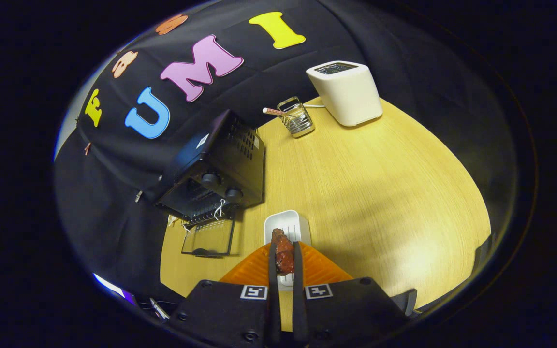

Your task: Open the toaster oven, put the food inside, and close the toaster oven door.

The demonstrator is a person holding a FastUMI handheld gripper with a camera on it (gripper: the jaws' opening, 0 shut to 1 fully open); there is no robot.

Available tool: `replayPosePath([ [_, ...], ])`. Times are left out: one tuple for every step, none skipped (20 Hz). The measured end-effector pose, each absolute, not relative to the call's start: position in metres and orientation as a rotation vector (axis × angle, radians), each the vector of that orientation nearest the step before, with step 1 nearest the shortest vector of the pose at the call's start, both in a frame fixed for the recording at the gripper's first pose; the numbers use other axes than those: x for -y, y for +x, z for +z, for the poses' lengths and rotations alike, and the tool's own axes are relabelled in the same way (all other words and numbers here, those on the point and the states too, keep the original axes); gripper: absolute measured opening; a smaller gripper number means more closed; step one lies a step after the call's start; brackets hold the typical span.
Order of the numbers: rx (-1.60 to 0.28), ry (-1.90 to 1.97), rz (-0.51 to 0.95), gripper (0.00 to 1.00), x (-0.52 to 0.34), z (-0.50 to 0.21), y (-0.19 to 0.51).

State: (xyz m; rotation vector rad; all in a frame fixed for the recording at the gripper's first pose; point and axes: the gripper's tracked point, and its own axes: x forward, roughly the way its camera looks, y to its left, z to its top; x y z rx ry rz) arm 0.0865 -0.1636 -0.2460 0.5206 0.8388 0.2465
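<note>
Toaster oven (213,176) door (209,237) lay open, flat on the surface (380,193). Gripper (284,258) jaws narrow, holding the piece of meat (283,253) above the white dish (288,224). Loading and door closing remained.

A light wood-grain table (385,193) carries a black toaster oven (215,169) with its glass door (209,238) lowered onto the tabletop — just beside it a white tray (289,223) — and, well beyond, a wire holder (296,117) near a white toaster (346,92).
</note>
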Motion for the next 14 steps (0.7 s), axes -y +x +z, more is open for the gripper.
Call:
replayPosePath([
  [-0.833,0.521,0.238,0.14,0.159,-0.242,0.083],
  [-0.829,0.524,0.231,0.14,0.153,-0.238,0.079],
  [-0.824,0.53,0.224,0.14,0.147,-0.234,0.076],
  [-0.82,0.535,0.22,0.14,0.139,-0.23,0.073],
  [-0.818,0.543,0.217,0.14,0.129,-0.227,0.07],
  [-0.813,0.555,0.21,0.14,0.119,-0.222,0.067],
  [-0.805,0.567,0.208,0.14,0.108,-0.217,0.066],
  [-0.794,0.577,0.206,0.14,0.097,-0.212,0.065],
  [-0.783,0.587,0.204,0.14,0.085,-0.207,0.065],
  [-0.769,0.597,0.204,0.14,0.072,-0.202,0.066],
  [-0.755,0.607,0.209,0.14,0.058,-0.199,0.069],
  [-0.747,0.614,0.215,0.14,0.042,-0.197,0.072],
  [-0.74,0.618,0.221,0.14,0.027,-0.196,0.076],
  [-0.728,0.621,0.232,0.13,0.011,-0.194,0.08],
])
